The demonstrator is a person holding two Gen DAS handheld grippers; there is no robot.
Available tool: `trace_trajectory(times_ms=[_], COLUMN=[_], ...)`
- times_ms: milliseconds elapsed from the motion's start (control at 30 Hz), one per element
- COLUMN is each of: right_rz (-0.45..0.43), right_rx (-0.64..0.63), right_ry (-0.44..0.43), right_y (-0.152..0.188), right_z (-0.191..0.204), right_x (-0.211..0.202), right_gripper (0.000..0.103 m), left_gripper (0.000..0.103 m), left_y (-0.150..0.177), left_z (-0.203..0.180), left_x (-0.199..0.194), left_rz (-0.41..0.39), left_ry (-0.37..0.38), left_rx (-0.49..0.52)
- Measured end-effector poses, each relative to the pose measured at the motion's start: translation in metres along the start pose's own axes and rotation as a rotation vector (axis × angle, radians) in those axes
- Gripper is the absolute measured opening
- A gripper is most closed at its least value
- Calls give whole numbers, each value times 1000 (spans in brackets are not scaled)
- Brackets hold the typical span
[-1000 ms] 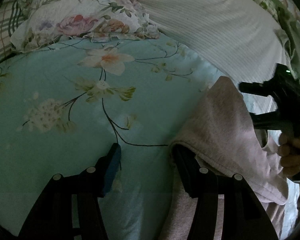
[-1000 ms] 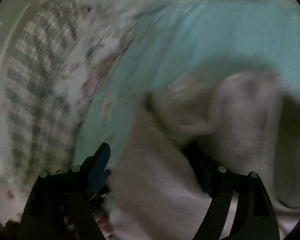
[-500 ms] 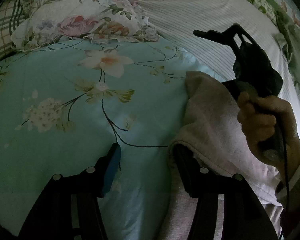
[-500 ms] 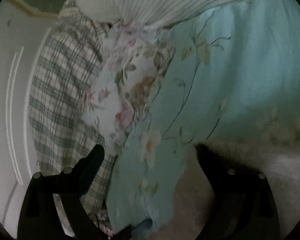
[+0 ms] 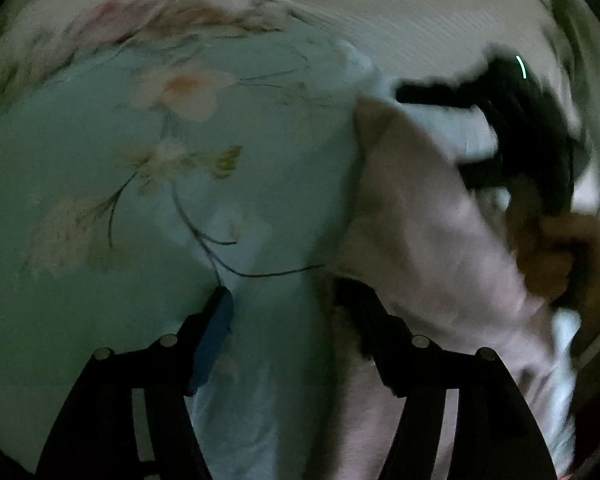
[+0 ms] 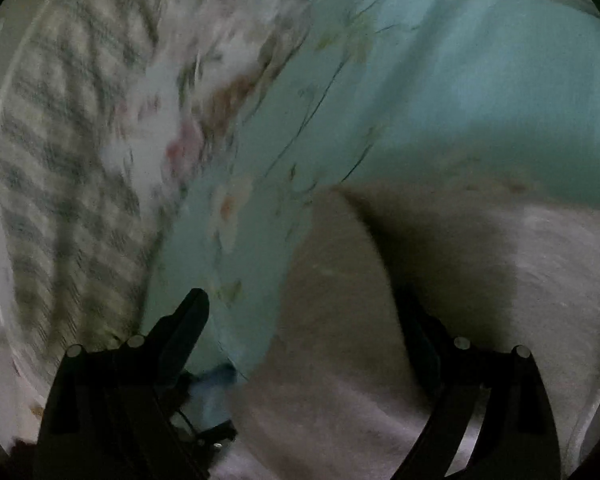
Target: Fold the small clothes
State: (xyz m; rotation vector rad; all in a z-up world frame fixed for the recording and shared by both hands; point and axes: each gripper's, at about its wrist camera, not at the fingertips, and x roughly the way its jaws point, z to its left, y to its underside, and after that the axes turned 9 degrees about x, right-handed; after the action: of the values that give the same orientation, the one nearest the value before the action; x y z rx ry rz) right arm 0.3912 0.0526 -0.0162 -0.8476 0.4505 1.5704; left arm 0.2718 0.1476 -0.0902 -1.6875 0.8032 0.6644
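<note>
A pale pink garment [image 5: 420, 232] lies on the teal floral bedspread [image 5: 100, 208] at the right of the left wrist view. My left gripper [image 5: 284, 300] is open, its right finger under the garment's near edge and its left finger on bare bedspread. My right gripper [image 5: 440, 132] shows there at the upper right, open, just over the garment's far end, with the hand behind it. In the right wrist view the right gripper [image 6: 300, 304] is open over the same garment [image 6: 380, 300], which fills the lower right. Both views are motion-blurred.
A floral pillow [image 5: 160, 16] and a white striped cover [image 5: 420, 12] lie at the far side of the bed. In the right wrist view a plaid pillow [image 6: 60, 140] and the floral pillow [image 6: 180, 100] lie at the left, past the bedspread [image 6: 460, 80].
My right gripper has swung down from above the garment's far end to just over it. The left gripper stays in place with the camera shaking. The garment's far end has shifted a little.
</note>
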Motion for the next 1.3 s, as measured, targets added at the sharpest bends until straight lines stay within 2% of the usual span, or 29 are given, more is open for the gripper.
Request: trace_trajectory(times_ms=[33, 67, 100, 133, 167, 200, 233, 267, 300, 367, 400, 433, 533, 567, 600, 633, 667, 733, 800, 867, 967, 1100, 1200, 1300], right_rz=[22, 64, 89, 99, 99, 85, 67, 39, -12, -129, -161, -180, -171, -179, -198, -220, -243, -289, -345, -413, -472, -504, -530, -599], right_rx=[-20, -29, -35, -52, -75, -95, -101, -92, -71, -50, -40, -23, 17, 34, 58, 74, 84, 78, 72, 60, 59, 60, 83, 150], right_ry=[-3, -42, -69, -69, -35, 19, 54, 65, 44, -31, -53, -57, 31, 25, 1, -7, -5, 9, 27, 44, 94, 106, 151, 289], right_y=[0, -2, -2, -2, -1, -1, -1, -3, -5, -8, -9, -11, -13, -12, -11, -11, -10, -5, 2, 12, 36, 89, 131, 175], right_z=[2, 3, 3, 6, 10, 12, 11, 9, 6, 3, 1, -2, -12, -17, -21, -24, -26, -22, -17, -10, -6, -13, -29, -57], right_x=[4, 10, 16, 21, 26, 30, 32, 31, 25, 6, 1, 1, 20, 21, 19, 15, 9, -4, -23, -43, -69, -97, -114, -144], right_gripper=[92, 91, 82, 73, 50, 24, 13, 10, 8, 8, 8, 8, 8, 9, 10, 11, 15, 30, 55, 57, 57, 57, 57, 57], left_gripper=[65, 64, 63, 54, 44, 22, 6, 6, 6, 5, 5, 2, 0, 0, 0, 0, 0, 0, 0, 0, 0, 18, 18, 18], left_y=[0, 0, 0, -1, -4, -5, -6, -6, -6, -2, 0, 2, 12, 15, 16, 15, 17, 19, 23, 22, 16, -14, -28, -37], left_z=[-4, -7, -7, -7, -6, -5, -3, -2, -2, -4, -5, -6, -9, -5, 1, 5, 6, 12, 23, 30, 27, 5, -16, -34], left_x=[-1, 0, 2, 3, 6, 8, 10, 12, 11, -5, -12, -16, -7, -2, -6, -12, -18, -24, -30, -38, -48, -40, -39, -27], left_rz=[-3, 3, 4, 1, -7, -11, -11, -12, -20, -72, -97, -105, -64, -42, -49, -63, -71, -62, -48, -57, -70, -89, -114, -94], left_ry=[-7, 0, -2, -8, -20, -11, 28, 62, 60, 56, 57, 54, -20, -15, 9, -5, -28, -39, -2, 13, 49, 86, 117, 142], left_rx=[32, 52, 54, 55, 58, 58, 49, 26, 25, 36, 41, 44, 65, 48, 20, 13, 22, 19, -8, -30, -32, -3, 38, 86])
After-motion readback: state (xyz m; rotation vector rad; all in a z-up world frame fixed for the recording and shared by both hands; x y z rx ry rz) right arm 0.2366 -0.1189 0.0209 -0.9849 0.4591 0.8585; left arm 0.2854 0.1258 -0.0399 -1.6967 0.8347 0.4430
